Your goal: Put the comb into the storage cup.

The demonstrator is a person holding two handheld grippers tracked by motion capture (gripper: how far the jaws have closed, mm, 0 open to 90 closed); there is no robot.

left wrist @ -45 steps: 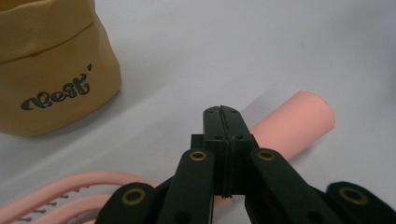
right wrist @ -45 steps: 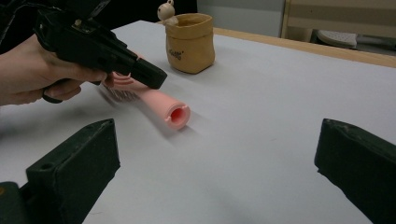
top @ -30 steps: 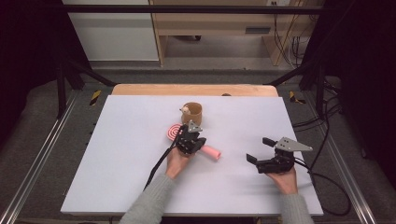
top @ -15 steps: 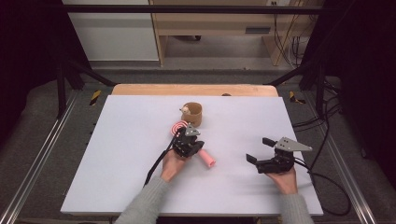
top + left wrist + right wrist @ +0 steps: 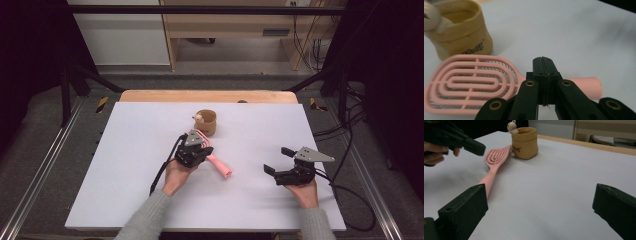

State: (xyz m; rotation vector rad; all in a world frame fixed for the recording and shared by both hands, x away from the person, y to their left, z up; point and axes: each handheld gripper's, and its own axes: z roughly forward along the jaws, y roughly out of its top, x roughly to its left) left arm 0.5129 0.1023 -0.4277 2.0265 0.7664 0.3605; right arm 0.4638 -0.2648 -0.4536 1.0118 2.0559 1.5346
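One ribbed, oval-headed pink plastic hairbrush [image 5: 471, 83] beside a soft tan pouch [image 5: 461, 35].

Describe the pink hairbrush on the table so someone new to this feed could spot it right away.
On the white table, look near the middle for the small tan fabric pot. Just in front of it lies the pink hairbrush, its head beside the pot and its handle pointing toward the person. It is the one pink thing there, with an oval slotted head, and the shut left gripper hovers over it.

One pink hairbrush [image 5: 216, 161]. One yellow pouch [image 5: 206, 123] with one small toy [image 5: 198, 118] in it. Two claws: left claw [image 5: 192, 150], right claw [image 5: 278, 161].
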